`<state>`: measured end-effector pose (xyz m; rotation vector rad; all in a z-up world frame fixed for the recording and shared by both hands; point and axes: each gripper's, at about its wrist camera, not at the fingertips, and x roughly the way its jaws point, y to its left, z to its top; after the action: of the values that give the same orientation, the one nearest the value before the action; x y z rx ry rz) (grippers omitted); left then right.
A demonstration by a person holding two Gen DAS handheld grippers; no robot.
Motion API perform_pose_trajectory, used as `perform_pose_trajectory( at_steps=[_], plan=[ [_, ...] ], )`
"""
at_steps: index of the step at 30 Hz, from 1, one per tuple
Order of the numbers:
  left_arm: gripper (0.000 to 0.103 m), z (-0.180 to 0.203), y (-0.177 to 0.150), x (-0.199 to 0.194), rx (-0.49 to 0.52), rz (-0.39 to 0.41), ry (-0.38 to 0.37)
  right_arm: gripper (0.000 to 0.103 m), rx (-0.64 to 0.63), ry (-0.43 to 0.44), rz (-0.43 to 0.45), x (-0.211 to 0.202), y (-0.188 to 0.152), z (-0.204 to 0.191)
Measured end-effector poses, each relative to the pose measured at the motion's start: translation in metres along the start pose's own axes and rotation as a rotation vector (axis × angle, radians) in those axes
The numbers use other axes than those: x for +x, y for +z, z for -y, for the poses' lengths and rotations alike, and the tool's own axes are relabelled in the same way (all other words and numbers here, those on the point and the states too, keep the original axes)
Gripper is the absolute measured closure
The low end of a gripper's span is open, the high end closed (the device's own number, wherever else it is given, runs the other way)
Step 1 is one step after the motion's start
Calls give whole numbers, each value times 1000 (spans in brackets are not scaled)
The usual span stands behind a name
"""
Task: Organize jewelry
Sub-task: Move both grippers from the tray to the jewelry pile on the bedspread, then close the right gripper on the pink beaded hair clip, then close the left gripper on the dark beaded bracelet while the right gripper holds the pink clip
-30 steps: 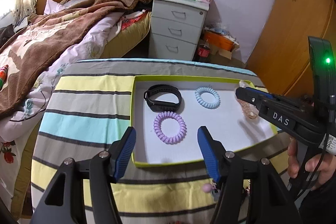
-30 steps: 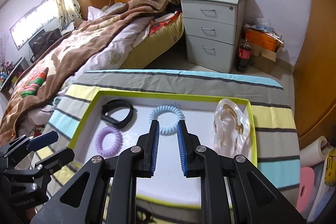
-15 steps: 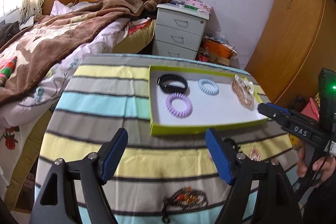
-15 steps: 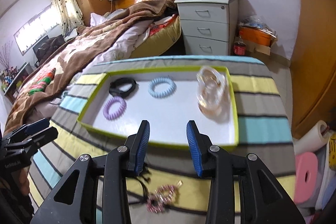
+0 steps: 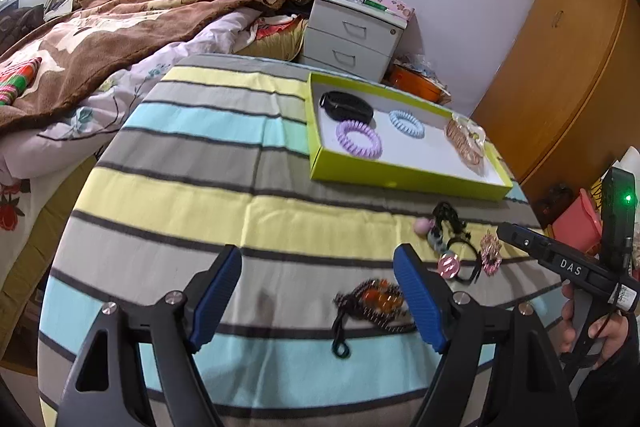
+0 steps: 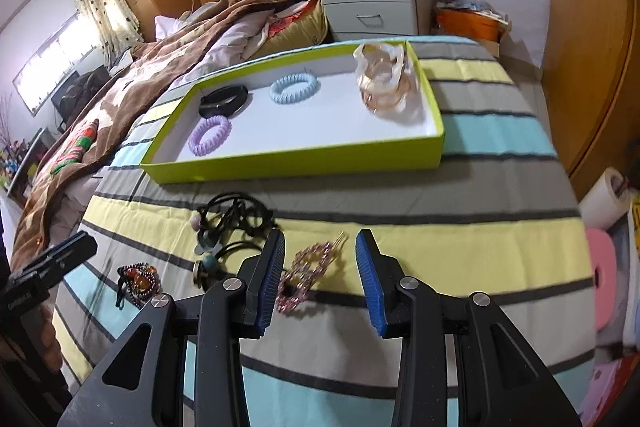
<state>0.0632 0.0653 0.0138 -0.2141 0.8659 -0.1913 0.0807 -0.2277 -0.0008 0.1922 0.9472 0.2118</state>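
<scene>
Right gripper (image 6: 320,275) hangs over the pink beaded hair clip (image 6: 308,271), its jaws having just been opening and now parted roughly halfway, gripping nothing; the clip lies between them on a yellow stripe of the desk (image 6: 500,259), close to the left pad but not pressed. Left gripper (image 5: 318,297) stands wide, also having just opened further, and empty; the dark beaded bracelet (image 5: 374,301) lies just inside its right finger, toward the near edge of the desk. A tangle of black hair ties (image 6: 232,223) sits between these pieces and the green tray (image 6: 296,163), which stands at the far edge and holds a black band (image 6: 224,101), a lilac coil (image 6: 210,135), a blue coil (image 6: 294,87) and a clear pink clip (image 6: 384,79).

Judging by looks, the clip is light, stiff and slippery at the beads; best pinched across its narrow middle; the bracelet is limp and will droop.

Compared with a second ago, both grippers have drawn back from over the tray and sunk toward the loose pieces.
</scene>
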Motion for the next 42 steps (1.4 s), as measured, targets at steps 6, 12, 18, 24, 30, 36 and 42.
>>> perform_pose_trajectory(
  at_steps=[6,12,18,24,30,36,42],
  plan=[
    [23,-4,-9,1,-10,-14,-5,56,12,-51,-12,7,-6,-5],
    [23,-8,-12,1,-23,-17,-2,56,-8,-92,-20,12,-10,-12],
    [23,-13,-13,2,-33,-24,5,60,-28,-112,-13,10,-14,-15],
    [22,-16,-15,1,-47,-30,8,79,-9,-78,-5,7,-16,-11],
    [22,-12,-17,1,-35,-41,7,90,14,-33,22,-2,-14,-5],
    [22,-1,-18,5,-10,-58,1,95,50,18,39,-9,-15,6],
    [22,5,-19,12,5,-84,5,96,83,41,52,-16,-14,17]
  ],
)
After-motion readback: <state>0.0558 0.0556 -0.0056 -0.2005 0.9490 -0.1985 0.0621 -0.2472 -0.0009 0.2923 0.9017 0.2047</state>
